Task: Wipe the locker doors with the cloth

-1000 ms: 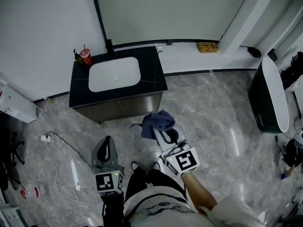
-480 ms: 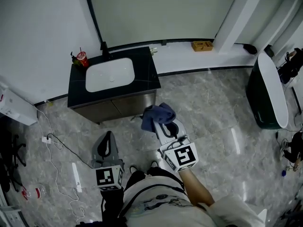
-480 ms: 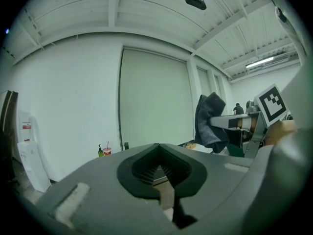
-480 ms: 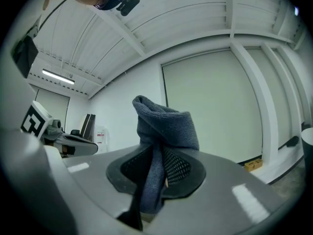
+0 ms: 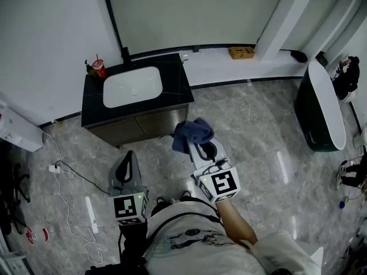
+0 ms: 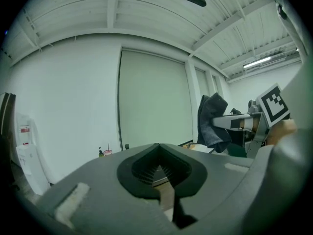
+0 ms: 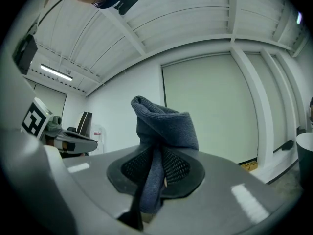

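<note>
Right gripper view shows the right tool (image 7: pixel 154 180) pinching a blue cloth (image 7: pixel 165 126); the left tool (image 6: pixel 159 173) is pressed together.

End of cloth (image 7: pixel 166 126) hidden between right tongs (image 7: pixel 155 175); white box (image 5: pixel 16 132) cut off left.

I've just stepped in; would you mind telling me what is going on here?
A person stands on the marble floor facing a dark sink cabinet, with a tool in each hand. The right tool is shut on a bunched blue cloth, held in the air short of the cabinet's doors. The left tool is shut and empty. The cloth touches no surface at this moment.
</note>
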The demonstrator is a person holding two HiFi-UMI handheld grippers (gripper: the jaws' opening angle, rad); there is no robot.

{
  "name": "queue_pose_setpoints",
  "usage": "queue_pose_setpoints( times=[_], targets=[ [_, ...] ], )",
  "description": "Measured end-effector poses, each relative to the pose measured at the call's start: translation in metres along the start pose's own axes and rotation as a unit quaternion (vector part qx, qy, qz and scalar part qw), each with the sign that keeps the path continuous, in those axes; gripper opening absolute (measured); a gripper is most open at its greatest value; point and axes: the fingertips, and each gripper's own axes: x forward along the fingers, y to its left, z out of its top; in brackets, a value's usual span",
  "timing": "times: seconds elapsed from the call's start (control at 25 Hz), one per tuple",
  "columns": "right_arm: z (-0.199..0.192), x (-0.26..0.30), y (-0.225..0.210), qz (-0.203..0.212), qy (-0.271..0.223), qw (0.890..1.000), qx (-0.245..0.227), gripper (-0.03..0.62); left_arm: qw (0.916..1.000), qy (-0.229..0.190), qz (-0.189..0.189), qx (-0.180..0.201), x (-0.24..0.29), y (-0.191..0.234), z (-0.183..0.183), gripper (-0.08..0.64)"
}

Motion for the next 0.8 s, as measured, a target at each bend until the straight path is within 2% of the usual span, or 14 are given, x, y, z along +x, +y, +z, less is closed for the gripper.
queue_pose_setpoints(
  times=[0.8],
  targets=[
    [0.005, 0.012, 0.005, 0.002, -0.003, 1.000, -0.006, 0.060, 0.9998, -0.002, -0.017, 0.008, 0.012, 0.007, 0.005, 0.002]
  ],
)
